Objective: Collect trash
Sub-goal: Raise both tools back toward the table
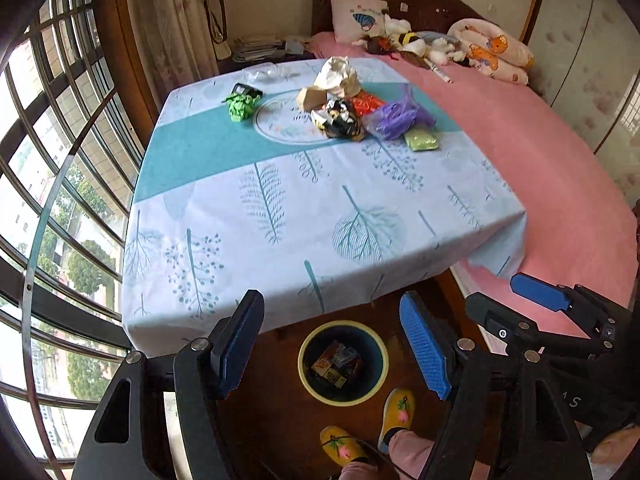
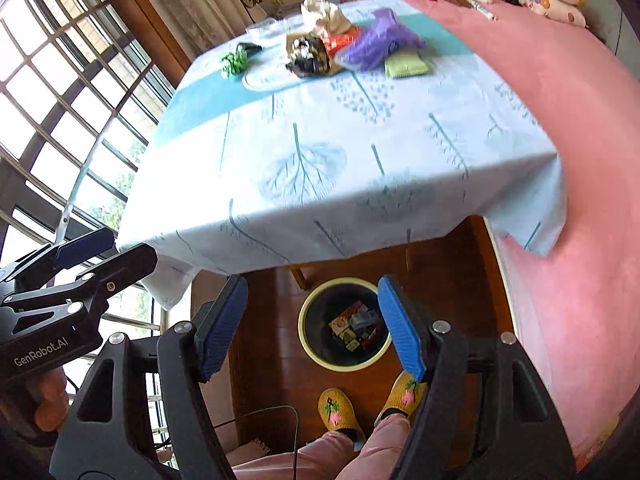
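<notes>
Pink bed [image 1: 540, 168] along the right, pillow [image 1: 356, 16] and soft toys [image 1: 424, 46] heaped at its head. Barred window [image 1: 60, 160] filling the left. Surface [image 1: 300, 208] under a pale blue cloth with leaf prints, pushed against the bed.

Trash clustered at the surface's far end: crumpled white paper [image 1: 338, 74] at the back, purple bag [image 1: 396, 116] toward the bed, black-and-white wrapper [image 1: 340, 120] in the middle touching an orange wrapper [image 1: 366, 104], flat green packet [image 1: 422, 140] just beside the purple bag, green crumple [image 1: 240, 106] apart on the window side.

Round bin [image 1: 343, 362] with a pale rim on the wooden floor [image 1: 280, 400], just beyond the surface's near edge, small boxes [image 2: 354, 328] lying inside. Two yellow slippers [image 1: 396, 408] near the bin, pink trouser legs [image 2: 320, 456] above them.

Left gripper [image 1: 332, 344] raised over the bin, jaws released and holding nothing. Right gripper [image 2: 312, 328] likewise above the bin, jaws spread wide and bare. Hand [image 2: 50, 404] gripping the left gripper's handle at the lower left of the right view.
</notes>
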Demonstrator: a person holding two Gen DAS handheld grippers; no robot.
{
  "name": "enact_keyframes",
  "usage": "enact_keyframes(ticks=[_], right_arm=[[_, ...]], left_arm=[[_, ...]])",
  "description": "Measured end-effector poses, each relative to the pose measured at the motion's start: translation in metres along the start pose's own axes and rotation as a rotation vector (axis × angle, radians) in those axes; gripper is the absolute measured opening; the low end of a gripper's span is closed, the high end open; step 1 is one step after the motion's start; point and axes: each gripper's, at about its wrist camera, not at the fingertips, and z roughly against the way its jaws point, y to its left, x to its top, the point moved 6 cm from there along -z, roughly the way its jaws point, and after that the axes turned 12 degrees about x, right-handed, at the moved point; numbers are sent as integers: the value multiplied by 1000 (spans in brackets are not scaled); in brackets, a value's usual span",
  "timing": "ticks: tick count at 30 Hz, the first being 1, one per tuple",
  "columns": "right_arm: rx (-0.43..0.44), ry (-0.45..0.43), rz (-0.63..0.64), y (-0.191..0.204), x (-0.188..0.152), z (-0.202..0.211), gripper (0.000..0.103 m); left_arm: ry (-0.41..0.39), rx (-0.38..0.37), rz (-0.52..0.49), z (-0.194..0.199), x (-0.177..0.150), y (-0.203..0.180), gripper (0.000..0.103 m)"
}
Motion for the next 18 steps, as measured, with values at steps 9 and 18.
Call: enact_keyframes(ticks=[9, 18], right_arm=[[-40, -112, 37, 16, 70, 48, 65], [7, -92, -46, -27, 125, 24, 65]], left_arm=[[-71, -31, 6, 26, 54, 0, 73], [-49, 8, 77, -11, 113, 4, 73]])
